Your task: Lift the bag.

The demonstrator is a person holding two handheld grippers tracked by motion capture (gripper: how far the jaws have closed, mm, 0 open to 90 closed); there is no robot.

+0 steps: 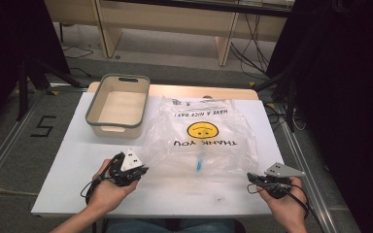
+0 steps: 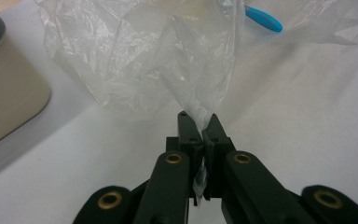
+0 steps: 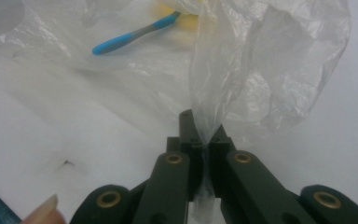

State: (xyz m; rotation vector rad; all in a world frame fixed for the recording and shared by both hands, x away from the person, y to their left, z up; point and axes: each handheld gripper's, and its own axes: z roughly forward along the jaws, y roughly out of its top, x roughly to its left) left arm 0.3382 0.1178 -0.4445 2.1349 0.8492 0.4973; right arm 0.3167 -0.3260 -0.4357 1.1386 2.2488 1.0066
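Storage bin point(image 1: 118, 106): beige with grey rim, beyond the left jaws, apart from the bag.
Left gripper point(image 2: 199, 126): jaws clamped on a handle of the plastic bag point(image 1: 201, 137).
Toothbrush point(image 3: 135, 33): blue, inside the bag, between both jaw pairs.
Right gripper point(image 3: 200, 128): jaws pinch the bag's other handle.
Table point(image 1: 73, 160): white, beneath the bag.

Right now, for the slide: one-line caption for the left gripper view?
Left gripper clamped on a clear plastic bag's edge, blue-handled tool inside, beige bin alongside.
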